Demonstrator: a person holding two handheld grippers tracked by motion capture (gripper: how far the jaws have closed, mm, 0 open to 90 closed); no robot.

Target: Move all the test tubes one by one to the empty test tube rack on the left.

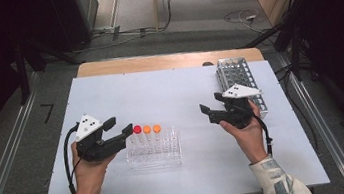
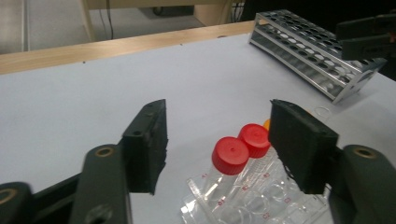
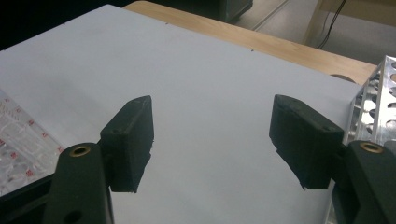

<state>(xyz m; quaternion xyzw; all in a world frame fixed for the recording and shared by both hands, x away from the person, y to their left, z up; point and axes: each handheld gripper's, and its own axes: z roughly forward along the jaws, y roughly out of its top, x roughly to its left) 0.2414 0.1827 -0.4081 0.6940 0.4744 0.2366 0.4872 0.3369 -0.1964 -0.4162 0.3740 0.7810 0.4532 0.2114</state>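
Left hand: grips the left gripper (image 1: 117, 126) at the near left of the table (image 1: 168, 85), a cable looping back from it toward the sleeve.
Left gripper: jaws spread, nothing between the pads – in the left gripper view the tube caps sit just beyond and below the gap, untouched.
Clear rack (image 1: 154, 149): near the table's front, just right of the left gripper's tips.
Capped tubes: three upright in the clear rack's far row – a red-capped tube (image 1: 137, 130) nearest the left gripper, then two orange-capped tubes (image 1: 147, 129) side by side.
Right gripper (image 1: 207, 112): held in the right hand at the right, jaws spread over bare table, holding nothing, well apart from the clear rack.
Metal rack (image 1: 238, 75): far right, just behind the right gripper, lying lengthwise toward the table's back edge.
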